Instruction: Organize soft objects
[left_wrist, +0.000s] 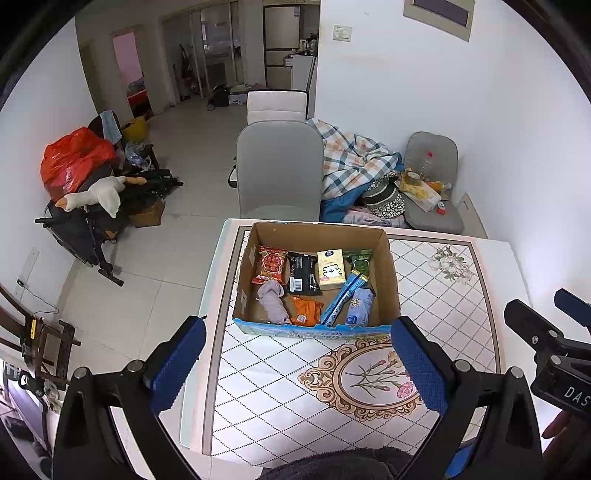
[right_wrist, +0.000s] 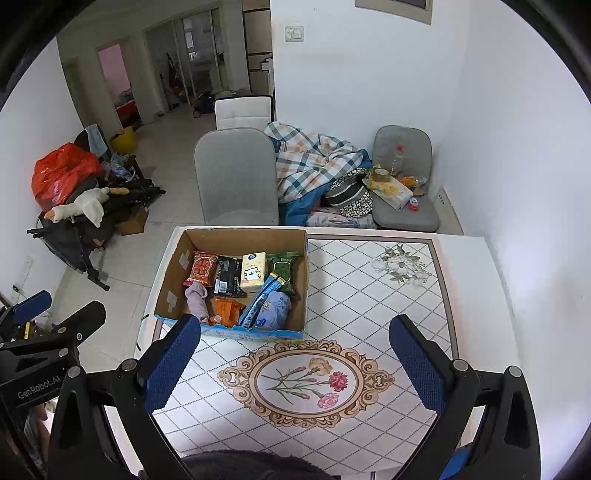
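Note:
A cardboard box (left_wrist: 389, 273) (right_wrist: 170, 280) stands on the far left part of the patterned table (left_wrist: 443, 295) (right_wrist: 369, 295). Inside lie a red snack pack (left_wrist: 272, 264), a black pack (left_wrist: 302, 273), a yellow tissue pack (left_wrist: 330, 268), a green pack (left_wrist: 360, 260), an orange pack (left_wrist: 304, 311), a blue strip (left_wrist: 341, 297), a light blue soft pack (left_wrist: 359, 307) and a rolled grey-pink cloth (left_wrist: 273, 301) (right_wrist: 196, 300). My left gripper (left_wrist: 299, 362) is open and empty, before the box. My right gripper (right_wrist: 295, 363) is open and empty, over the flower medallion (right_wrist: 304, 380).
A grey chair (left_wrist: 279, 171) stands behind the table, with a plaid blanket (left_wrist: 351, 158) and a cluttered second chair (left_wrist: 432, 184) to its right. A white wall runs along the right. A stroller with a plush goose (left_wrist: 96, 194) stands at left on the floor.

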